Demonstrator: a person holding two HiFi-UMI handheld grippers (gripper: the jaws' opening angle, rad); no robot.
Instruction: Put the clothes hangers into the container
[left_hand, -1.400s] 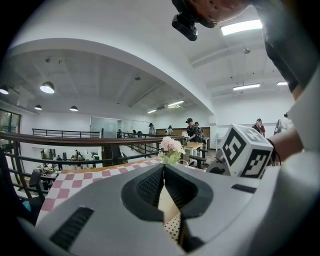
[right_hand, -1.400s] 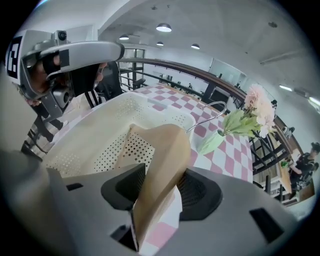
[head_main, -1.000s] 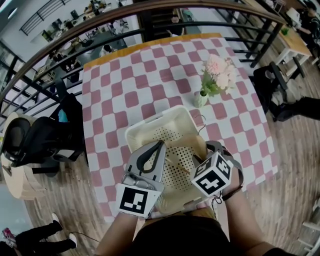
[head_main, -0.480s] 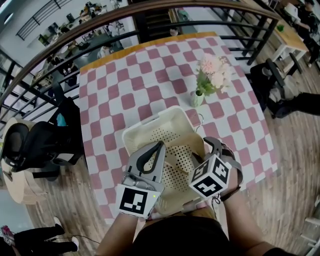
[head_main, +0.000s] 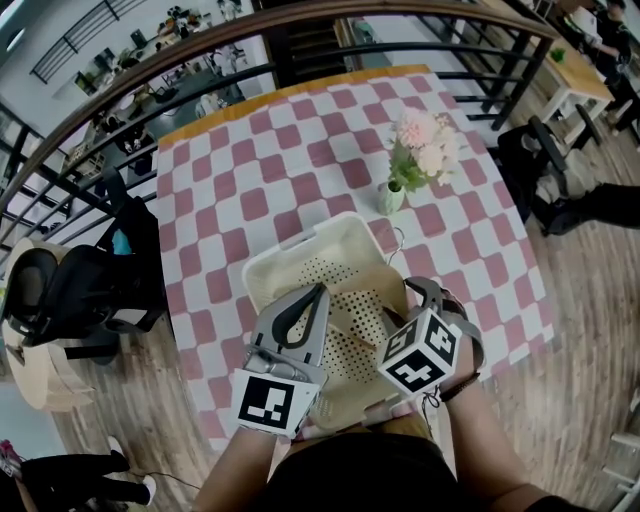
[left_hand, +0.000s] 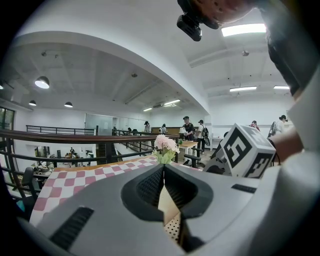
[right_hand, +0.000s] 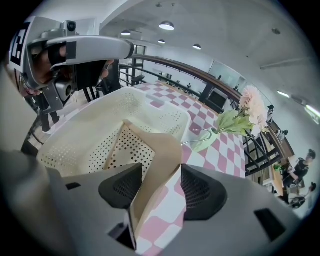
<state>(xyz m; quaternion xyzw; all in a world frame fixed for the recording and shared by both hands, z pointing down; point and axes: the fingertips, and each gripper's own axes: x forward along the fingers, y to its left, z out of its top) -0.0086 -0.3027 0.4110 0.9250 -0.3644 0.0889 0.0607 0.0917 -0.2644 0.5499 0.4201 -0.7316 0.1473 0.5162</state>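
Note:
A cream perforated basket (head_main: 300, 240) stands at the near edge of the checked table (head_main: 230, 190). A tan wooden hanger (head_main: 352, 310) leans over the basket's right rim, its wire hook (head_main: 397, 240) out on the cloth. My right gripper (head_main: 415, 292) points steeply down at that rim. Its jaws have just been opening, and the hanger (right_hand: 155, 150) stands loose between them with a gap at the right pad. My left gripper (head_main: 318, 292) hovers level over the basket's near left side, its jaws shut tip to tip (left_hand: 163, 169) on nothing.
A small vase of pink flowers (head_main: 420, 150) stands on the table just beyond the basket's right corner. A dark railing (head_main: 140, 70) curves behind the table. A black chair with a bag (head_main: 90, 285) is at the left, on the wooden floor.
The table and basket sit slightly higher in the head view. Both grippers stay in the same place over the basket.

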